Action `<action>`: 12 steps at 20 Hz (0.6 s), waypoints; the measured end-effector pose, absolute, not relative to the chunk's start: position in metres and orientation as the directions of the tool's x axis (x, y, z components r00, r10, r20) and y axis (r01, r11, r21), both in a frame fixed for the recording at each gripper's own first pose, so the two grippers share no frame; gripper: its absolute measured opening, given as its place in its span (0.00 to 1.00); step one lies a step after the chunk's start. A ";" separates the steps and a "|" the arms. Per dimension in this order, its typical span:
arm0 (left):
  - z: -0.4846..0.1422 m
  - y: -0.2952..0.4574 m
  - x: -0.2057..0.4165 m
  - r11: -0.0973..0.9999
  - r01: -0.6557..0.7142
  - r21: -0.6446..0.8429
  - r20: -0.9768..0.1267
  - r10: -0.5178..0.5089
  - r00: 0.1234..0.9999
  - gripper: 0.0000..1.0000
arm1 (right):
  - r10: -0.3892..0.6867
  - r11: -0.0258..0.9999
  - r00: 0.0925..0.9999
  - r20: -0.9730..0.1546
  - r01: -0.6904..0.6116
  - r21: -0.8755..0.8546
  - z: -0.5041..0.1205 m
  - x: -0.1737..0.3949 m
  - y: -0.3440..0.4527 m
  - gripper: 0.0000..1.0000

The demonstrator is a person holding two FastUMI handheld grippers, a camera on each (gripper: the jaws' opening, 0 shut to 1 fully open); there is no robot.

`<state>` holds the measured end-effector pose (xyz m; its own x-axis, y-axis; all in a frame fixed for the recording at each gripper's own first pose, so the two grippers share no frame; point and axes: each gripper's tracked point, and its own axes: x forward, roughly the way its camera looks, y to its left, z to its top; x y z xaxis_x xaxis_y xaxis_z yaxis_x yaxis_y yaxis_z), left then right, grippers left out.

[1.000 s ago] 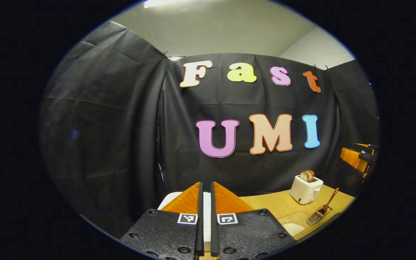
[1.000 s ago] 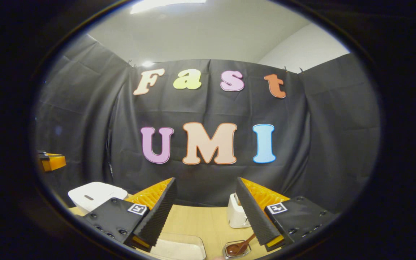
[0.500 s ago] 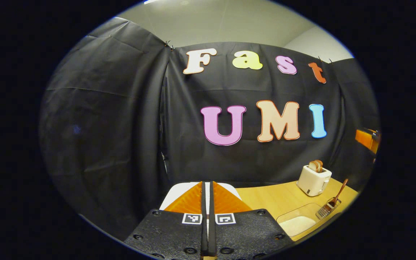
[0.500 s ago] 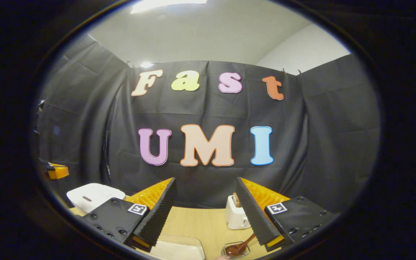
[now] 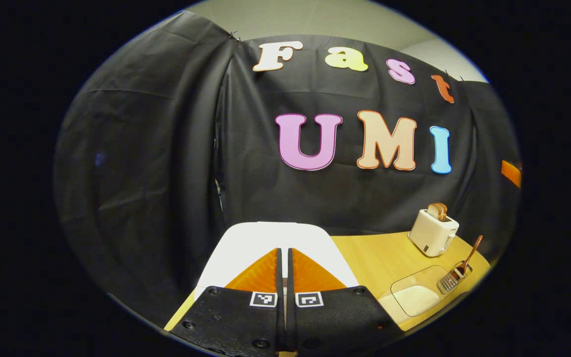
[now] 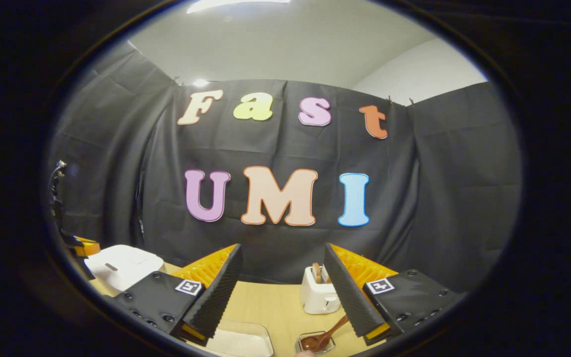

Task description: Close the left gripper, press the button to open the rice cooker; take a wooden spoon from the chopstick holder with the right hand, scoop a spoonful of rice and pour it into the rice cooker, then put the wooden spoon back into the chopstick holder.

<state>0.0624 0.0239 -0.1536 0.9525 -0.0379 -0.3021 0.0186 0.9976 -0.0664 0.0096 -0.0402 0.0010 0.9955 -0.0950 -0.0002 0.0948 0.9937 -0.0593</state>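
Left gripper (image 5: 283, 258): its fingers are pressed together with nothing between them, and they sit over the near part of the white rice cooker (image 5: 265, 243), whose lid is down; contact with the lid cannot be judged from the left gripper view. The cooker stands at the left end of the wooden desk (image 5: 379, 258). To its right on the desk, a clear tray of rice (image 5: 414, 297) lies near the front edge, and just beside that tray is the wire chopstick holder (image 5: 453, 280) with the wooden spoon (image 5: 470, 255) leaning out of it, handle up. Farther back stands a white toaster (image 5: 433, 232) with bread in its slots. Right gripper (image 6: 281, 277): its fingers are spread wide apart and hold nothing, raised above the desk. In the right gripper view the rice tray (image 6: 238, 342) shows at the bottom edge between the fingers, with the chopstick holder (image 6: 315, 342) just to its right and the spoon's (image 6: 327, 333) bowl resting in it, handle slanting up toward the right finger. The toaster (image 6: 317, 295) stands beyond. The rice cooker (image 6: 122, 260) sits well off to the left with the left gripper beside it at the edge.
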 end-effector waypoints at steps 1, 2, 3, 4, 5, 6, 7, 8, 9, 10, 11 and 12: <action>-0.160 0.023 0.065 0.998 0.022 -0.065 -0.314 -0.042 0.948 0.00 | -0.096 0.993 0.995 -0.003 0.095 -0.064 0.001 0.010 -0.040 1.00; -0.167 0.023 0.065 0.997 0.028 -0.065 -0.328 -0.048 0.944 0.00 | -0.096 0.993 0.995 -0.004 0.095 -0.067 -0.001 0.011 -0.040 1.00; -0.174 0.023 0.066 0.997 0.029 -0.066 -0.343 -0.050 0.938 0.00 | -0.096 0.993 0.995 -0.006 0.095 -0.071 -0.001 0.011 -0.039 1.00; -0.182 0.023 0.066 0.997 0.032 -0.068 -0.358 -0.054 0.932 0.00 | -0.094 0.993 0.996 -0.009 0.093 -0.074 -0.001 0.011 -0.038 1.00; -0.187 0.022 0.066 0.997 0.031 -0.072 -0.374 -0.056 0.926 0.00 | -0.092 0.993 0.996 -0.012 0.091 -0.077 -0.002 0.012 -0.037 1.00; -0.192 0.022 0.067 0.996 0.034 -0.077 -0.383 -0.061 0.922 0.00 | -0.091 0.993 0.996 -0.015 0.089 -0.079 -0.002 0.012 -0.036 1.00; -0.195 0.023 0.067 0.996 0.033 -0.080 -0.399 -0.062 0.915 0.00 | -0.089 0.993 0.996 -0.014 0.087 -0.080 -0.001 0.012 -0.035 1.00; -0.203 0.023 0.067 0.996 0.031 -0.083 -0.414 -0.063 0.908 0.00 | -0.087 0.993 0.996 -0.012 0.086 -0.083 0.000 0.013 -0.035 1.00; -0.206 0.024 0.067 0.996 0.029 -0.083 -0.424 -0.062 0.904 0.00 | -0.087 0.992 0.996 -0.010 0.086 -0.088 0.002 0.013 -0.034 1.00; -0.208 0.024 0.067 0.996 0.027 -0.083 -0.430 -0.060 0.901 0.00 | -0.087 0.992 0.996 -0.009 0.086 -0.092 0.001 0.013 -0.034 1.00; -0.210 0.024 0.067 0.996 0.024 -0.080 -0.437 -0.057 0.898 0.00 | -0.085 0.992 0.996 -0.008 0.084 -0.093 0.002 0.014 -0.034 1.00; -0.212 0.024 0.066 0.997 0.025 -0.079 -0.444 -0.057 0.894 0.00 | -0.086 0.992 0.996 -0.009 0.085 -0.093 0.001 0.015 -0.034 1.00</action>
